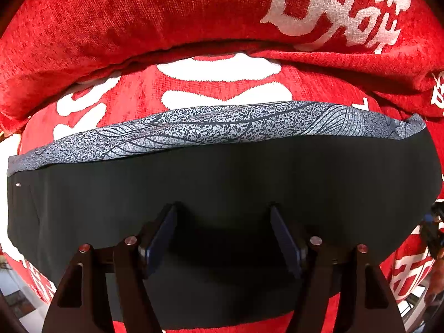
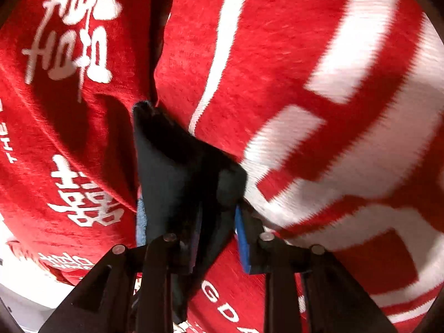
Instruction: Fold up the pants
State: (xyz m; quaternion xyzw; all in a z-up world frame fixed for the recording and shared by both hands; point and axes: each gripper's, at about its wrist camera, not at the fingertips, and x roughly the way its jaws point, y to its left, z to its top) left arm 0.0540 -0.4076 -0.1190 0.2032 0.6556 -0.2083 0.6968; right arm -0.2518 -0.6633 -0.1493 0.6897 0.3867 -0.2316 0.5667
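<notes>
Black pants (image 1: 222, 172) with a grey speckled waistband (image 1: 216, 127) lie flat across a red cover with white characters (image 1: 222, 88). My left gripper (image 1: 222, 211) points down over the middle of the black cloth. Its fingers stand apart and nothing is pinched between them. In the right wrist view, a bunched corner of the same black pants (image 2: 172, 166) rises out of my right gripper (image 2: 216, 219), which is shut on it. Its blue pad (image 2: 242, 238) shows at the right side of the fold. The rest of the pants is out of that view.
A thick red cushion roll (image 1: 138, 19) runs along the far side beyond the waistband. The red cover (image 2: 305, 55) fills the ground under the right gripper, with a dark crease (image 2: 155, 41) between two cushions. Pale floor (image 1: 11, 280) shows past the cover's left edge.
</notes>
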